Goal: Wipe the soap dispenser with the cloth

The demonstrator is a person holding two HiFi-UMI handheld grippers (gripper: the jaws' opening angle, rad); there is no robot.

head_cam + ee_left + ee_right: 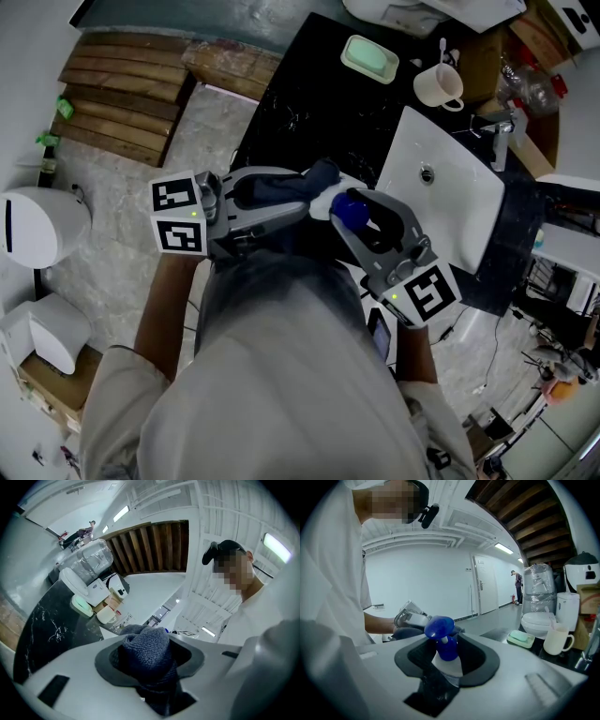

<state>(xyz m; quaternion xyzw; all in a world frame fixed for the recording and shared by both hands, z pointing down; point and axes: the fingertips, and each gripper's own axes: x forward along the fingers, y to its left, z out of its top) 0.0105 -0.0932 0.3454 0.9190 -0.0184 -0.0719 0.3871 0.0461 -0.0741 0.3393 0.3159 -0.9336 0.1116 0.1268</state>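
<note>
My right gripper [367,221] [446,656] is shut on the soap dispenser [341,205] [442,649], a white bottle with a blue pump head, held above the counter's near edge. A dark blue cloth [298,186] [149,657] is bunched between the jaws of my left gripper [264,197] [150,665], which is shut on it. In the head view the cloth's free end lies against the dispenser's left side. The dispenser's lower body is hidden by the right gripper's jaws.
The black marble counter [309,94] carries a white sink [448,187] with a tap [500,136], a cream mug [439,86] and a green soap dish [369,58]. A wooden pallet [127,94] lies on the floor at left, near a white toilet [37,225].
</note>
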